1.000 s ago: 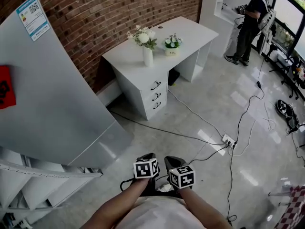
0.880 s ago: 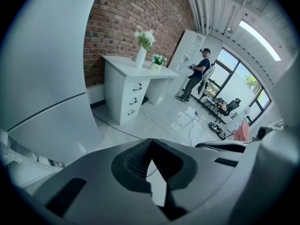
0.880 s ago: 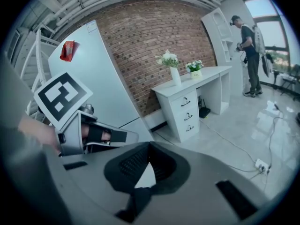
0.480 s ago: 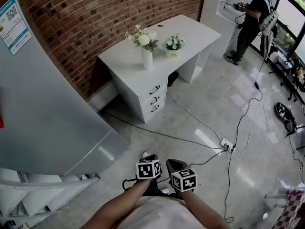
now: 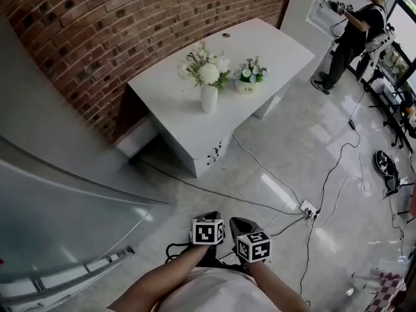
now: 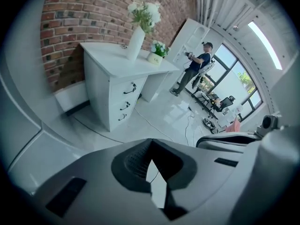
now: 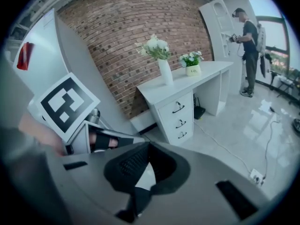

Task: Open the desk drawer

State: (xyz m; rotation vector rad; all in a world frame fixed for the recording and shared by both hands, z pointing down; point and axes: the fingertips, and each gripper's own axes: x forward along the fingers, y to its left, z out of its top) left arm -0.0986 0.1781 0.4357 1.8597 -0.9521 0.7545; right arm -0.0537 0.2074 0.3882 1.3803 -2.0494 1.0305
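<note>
A white desk [image 5: 188, 119] stands against the brick wall. Its stack of three drawers with black handles [image 6: 126, 102] is shut; the same drawers [image 7: 178, 116] show in the right gripper view, while the head view shows only a sliver of the drawer front [image 5: 215, 152]. My left gripper [image 5: 209, 217] and right gripper [image 5: 238, 224] are held low, side by side, close to the body and well short of the desk. Both are shut with nothing between the jaws, as the left gripper [image 6: 155, 175] and right gripper [image 7: 142, 182] show in their own views.
On the desk stand a white vase of flowers [image 5: 208, 98] and a small flower pot [image 5: 247, 86]. A large grey cabinet [image 5: 58, 207] fills the left. Cables and a power strip [image 5: 307, 208] lie on the glossy floor. A person [image 5: 361, 34] stands at the far right.
The view has moved closer to the desk, which now looks larger and more central. Both grippers stay shut in the same low spot.
</note>
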